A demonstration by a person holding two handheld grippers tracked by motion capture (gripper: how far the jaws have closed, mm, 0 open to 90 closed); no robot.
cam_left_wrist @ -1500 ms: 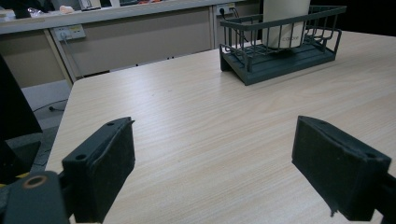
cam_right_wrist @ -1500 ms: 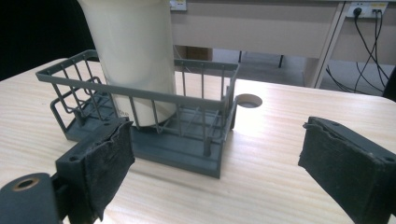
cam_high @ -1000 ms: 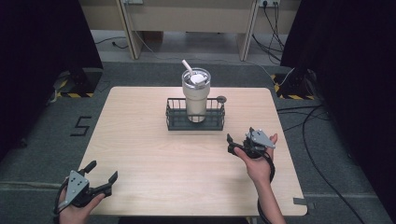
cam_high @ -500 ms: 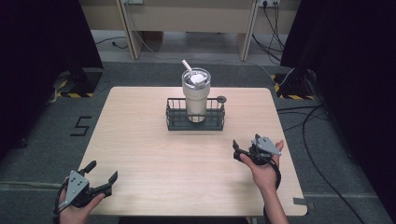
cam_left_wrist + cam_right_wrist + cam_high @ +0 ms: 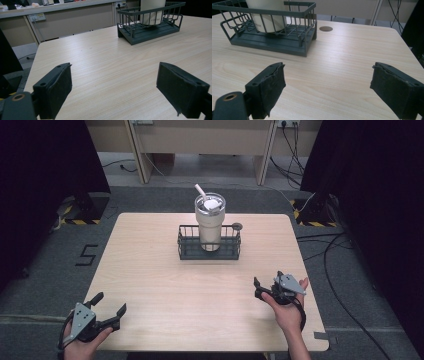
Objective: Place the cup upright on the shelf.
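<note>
Pale wood-grain desk on grey carpet, with dark curtains to either side and a beige counter along the far wall. Cables trailing over the floor at right; yellow-black hazard tape at both far corners.

Dark wire basket at the far middle of the desk, holding 1 tall cream tumbler, upright, with a lid and a white straw tilted leftward. Small dark round disc on the desk just beside the basket's right far corner.

Left tongs near the front left corner, released, jaws spread wide over bare wood. Right tongs near the right edge, also released, jaws wide apart, well short of the basket.
</note>
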